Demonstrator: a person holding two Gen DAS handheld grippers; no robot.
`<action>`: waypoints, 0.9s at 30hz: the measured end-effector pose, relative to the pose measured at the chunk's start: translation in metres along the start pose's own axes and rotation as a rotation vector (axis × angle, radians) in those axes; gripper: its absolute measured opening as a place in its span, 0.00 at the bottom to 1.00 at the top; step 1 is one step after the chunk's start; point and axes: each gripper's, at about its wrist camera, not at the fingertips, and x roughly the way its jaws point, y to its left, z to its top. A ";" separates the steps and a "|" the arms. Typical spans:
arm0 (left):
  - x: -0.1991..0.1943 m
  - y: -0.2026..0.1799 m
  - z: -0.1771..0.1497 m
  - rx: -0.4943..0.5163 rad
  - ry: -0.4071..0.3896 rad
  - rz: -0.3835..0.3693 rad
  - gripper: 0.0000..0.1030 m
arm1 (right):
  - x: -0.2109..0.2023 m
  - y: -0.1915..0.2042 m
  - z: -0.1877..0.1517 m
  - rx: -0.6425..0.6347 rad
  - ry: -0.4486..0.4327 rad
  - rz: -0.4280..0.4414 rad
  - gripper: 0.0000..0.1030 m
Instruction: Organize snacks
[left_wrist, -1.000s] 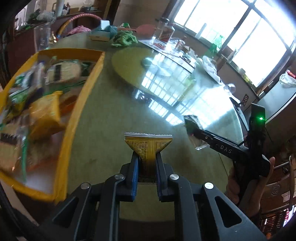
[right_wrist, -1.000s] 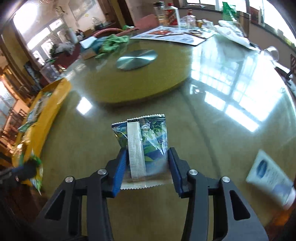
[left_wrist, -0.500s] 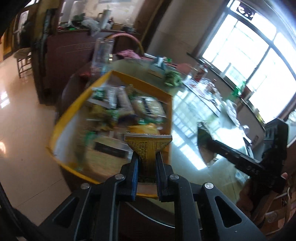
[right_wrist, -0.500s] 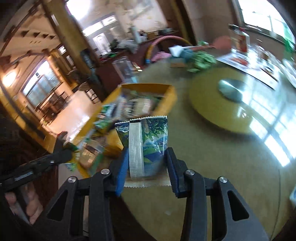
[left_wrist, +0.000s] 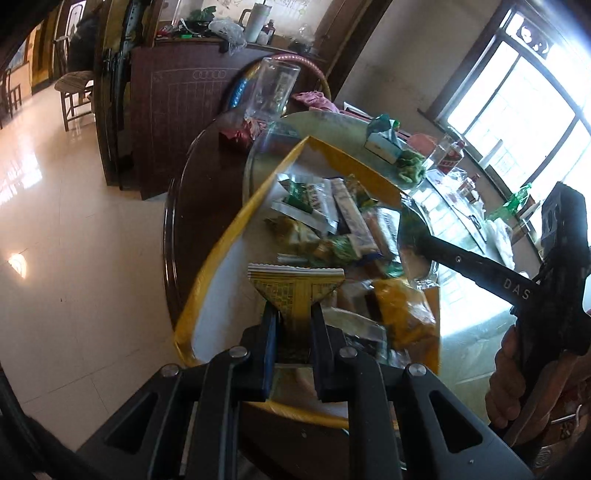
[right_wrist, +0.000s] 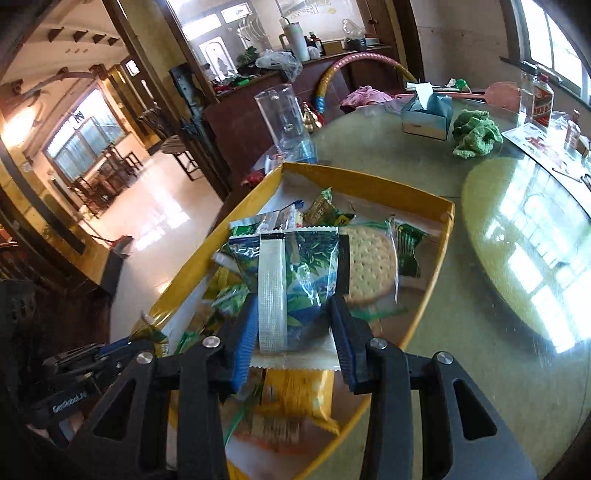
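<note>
Pinching a yellow printed snack sachet (left_wrist: 295, 291), the left gripper (left_wrist: 293, 328) tilts downward over the yellow-rimmed cardboard tray (left_wrist: 221, 240) of packets. The right gripper (right_wrist: 291, 317), likewise angled down above the tray, clamps a blue-green leaf-patterned foil packet (right_wrist: 291, 273); a hand (left_wrist: 513, 384) grasps its handle.

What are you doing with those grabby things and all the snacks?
A person is tidying snacks into a yellow tray on the table, using a pair of tongs in each hand. The left tongs pinch a small yellow packet above the near end of the tray. The right tongs hold a blue-green leafy packet over the snacks already piled inside. Neither packet has been let go yet, so both look about to be dropped in.
</note>
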 end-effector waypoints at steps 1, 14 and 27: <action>0.004 0.003 0.002 0.006 0.008 0.008 0.14 | 0.005 0.003 0.002 -0.016 0.000 -0.020 0.39; 0.025 -0.011 0.001 0.168 -0.009 0.109 0.62 | 0.029 0.014 0.001 -0.013 0.013 -0.025 0.49; -0.045 -0.069 -0.060 0.252 -0.311 0.248 0.77 | -0.067 0.000 -0.084 0.116 -0.140 -0.006 0.82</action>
